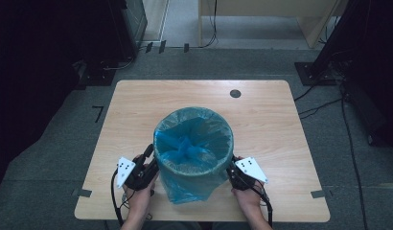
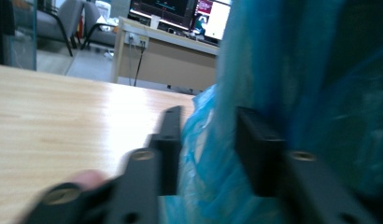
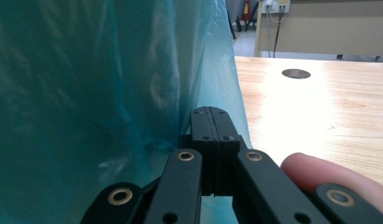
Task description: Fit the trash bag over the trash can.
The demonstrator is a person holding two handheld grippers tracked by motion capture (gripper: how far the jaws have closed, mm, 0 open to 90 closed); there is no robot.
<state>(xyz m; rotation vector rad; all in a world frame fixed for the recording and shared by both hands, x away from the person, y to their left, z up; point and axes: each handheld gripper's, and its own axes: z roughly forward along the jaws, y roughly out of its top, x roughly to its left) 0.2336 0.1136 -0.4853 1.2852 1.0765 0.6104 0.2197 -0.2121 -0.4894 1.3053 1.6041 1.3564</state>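
Two grippers, one to a hand, flanking one round bin (image 1: 193,139) dressed in one blue liner (image 1: 190,189) on one wooden table (image 1: 137,105); starting at the bin's nine o'clock, left gripper (image 1: 150,155) laid level against the side wall, tongs apart with a fold of loose liner film between them, pads not seen pressing on it, placed so, by the look of it, to catch the hanging skirt of the bag; at the middle, bin set toward the table's six o'clock edge, within easy reach of both hands, liner folded over the rim and sagging down the wall at six o'clock, its bottom bunched inside; at the bin's four o'clock, right gripper (image 1: 231,168) low beside the wall, tongs drawn fully together, touching the film, no plastic visibly pinched; likely steadying or tucking that side; one round cable hole (image 1: 235,93) at the table's one o'clock.
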